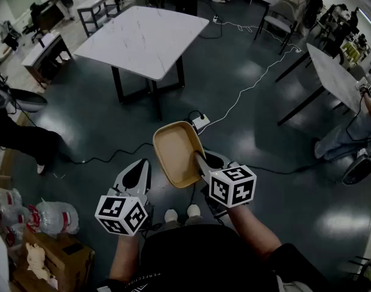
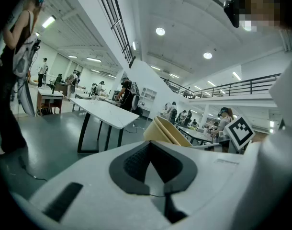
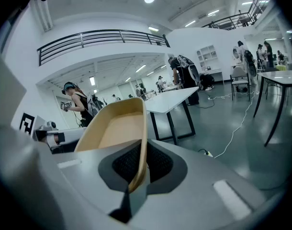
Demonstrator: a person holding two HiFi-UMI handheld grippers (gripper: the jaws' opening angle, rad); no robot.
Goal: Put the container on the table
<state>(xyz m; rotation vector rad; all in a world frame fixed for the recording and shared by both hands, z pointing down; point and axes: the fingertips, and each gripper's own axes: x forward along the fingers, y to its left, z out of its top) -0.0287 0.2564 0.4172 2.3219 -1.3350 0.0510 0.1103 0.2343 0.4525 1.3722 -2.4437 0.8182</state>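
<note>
Tan container (image 1: 177, 154), rim pinched in right gripper (image 1: 200, 161); left gripper (image 1: 138, 170) clenched, empty; table (image 1: 143, 38) well ahead.

The person is holding both grippers low in front of the torso, with the left forearm (image 1: 126, 255) and right forearm (image 1: 253, 229) reaching toward 12 o'clock. The left gripper (image 1: 141, 165) is sitting at about 7 o'clock in the head view, its fingers (image 2: 131, 164) pressing together with nothing between them. The right gripper (image 1: 199, 158), at its 3 o'clock and slightly ahead, is angling toward 11 o'clock, its fingers (image 3: 158, 164) clamping the rim of the container (image 1: 176, 151).
</note>
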